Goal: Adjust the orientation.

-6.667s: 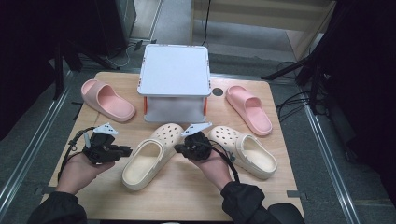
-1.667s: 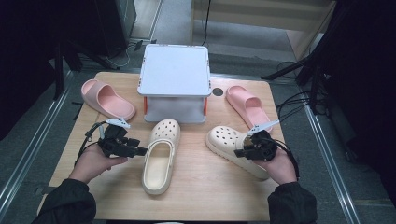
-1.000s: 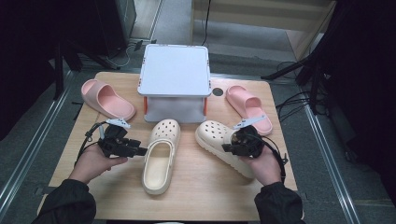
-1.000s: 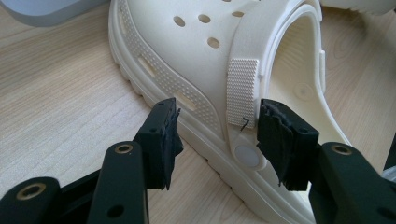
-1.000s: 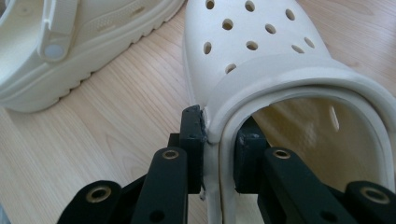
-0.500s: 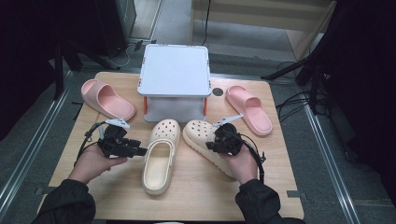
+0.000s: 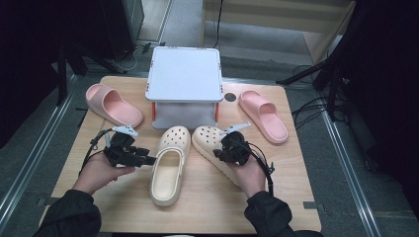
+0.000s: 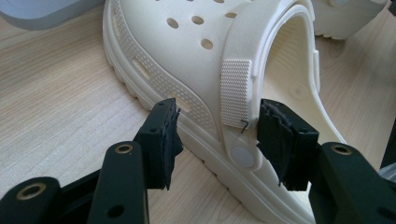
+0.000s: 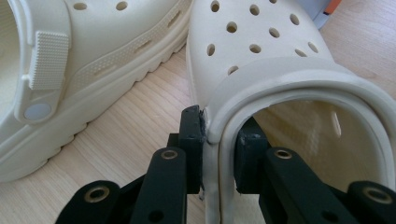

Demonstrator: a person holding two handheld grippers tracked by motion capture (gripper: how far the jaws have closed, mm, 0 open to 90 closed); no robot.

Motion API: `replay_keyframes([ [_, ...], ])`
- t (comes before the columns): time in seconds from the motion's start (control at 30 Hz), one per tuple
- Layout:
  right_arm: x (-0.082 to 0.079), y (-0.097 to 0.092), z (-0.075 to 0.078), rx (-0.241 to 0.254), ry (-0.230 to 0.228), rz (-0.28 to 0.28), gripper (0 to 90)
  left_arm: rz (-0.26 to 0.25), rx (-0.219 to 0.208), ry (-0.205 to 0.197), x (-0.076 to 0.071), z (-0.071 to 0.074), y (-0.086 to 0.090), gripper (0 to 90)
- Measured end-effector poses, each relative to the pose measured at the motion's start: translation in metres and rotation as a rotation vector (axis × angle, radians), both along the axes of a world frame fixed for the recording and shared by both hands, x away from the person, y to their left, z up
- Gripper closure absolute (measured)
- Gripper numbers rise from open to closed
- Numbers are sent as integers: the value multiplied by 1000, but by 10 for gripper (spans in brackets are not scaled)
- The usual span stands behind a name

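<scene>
On the wooden worktop [image 7: 296, 197] we count four shoes: two cream clogs and two pink slides, one slide [image 7: 112, 104] at the far left, the other [image 7: 264, 115] at the far right, with a single grey-topped stand [image 7: 185, 76] between them. We hold the left gripper [image 7: 148, 160] with its jaws spread either side of the left clog [image 7: 170, 163], one at the outer sole and one inside the opening, not pressing. The right gripper [image 7: 219, 153] pinches the side wall of the right clog [image 7: 207, 140], which lies just beside the first, toes toward the stand.
</scene>
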State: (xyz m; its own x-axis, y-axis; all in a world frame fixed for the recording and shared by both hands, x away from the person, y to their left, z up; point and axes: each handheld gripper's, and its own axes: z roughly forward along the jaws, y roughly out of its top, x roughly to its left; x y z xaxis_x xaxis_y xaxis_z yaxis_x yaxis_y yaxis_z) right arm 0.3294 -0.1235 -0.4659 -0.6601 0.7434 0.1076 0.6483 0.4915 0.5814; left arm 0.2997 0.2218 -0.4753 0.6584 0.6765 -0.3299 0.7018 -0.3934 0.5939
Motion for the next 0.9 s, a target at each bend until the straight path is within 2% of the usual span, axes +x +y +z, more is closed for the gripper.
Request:
replay_keyframes([
  [0.2, -2, 5, -2, 16, 5, 5, 758, -2, 0, -1, 0, 0, 0, 475],
  [0.37, -3, 5, -2, 45, 15, 27, 687, 0, 0, -2, 0, 0, 0, 473],
  [0.43, -4, 2, 0, 58, 5, 37, 681, -3, 1, -3, 0, 0, 0, 473],
  [0.57, -11, -10, 12, 80, 1, 47, 679, -5, 4, -6, 1, -1, 1, 471],
  [0.7, -14, -32, 24, 142, -17, 67, 739, 5, 9, -10, 0, 0, 2, 477],
  [0.8, -15, -47, 32, 142, -46, 80, 823, 14, 12, -16, 1, -1, 3, 492],
  [0.9, -11, -63, 32, 129, -71, 66, 841, 16, 14, -21, 1, -1, 4, 523],
])
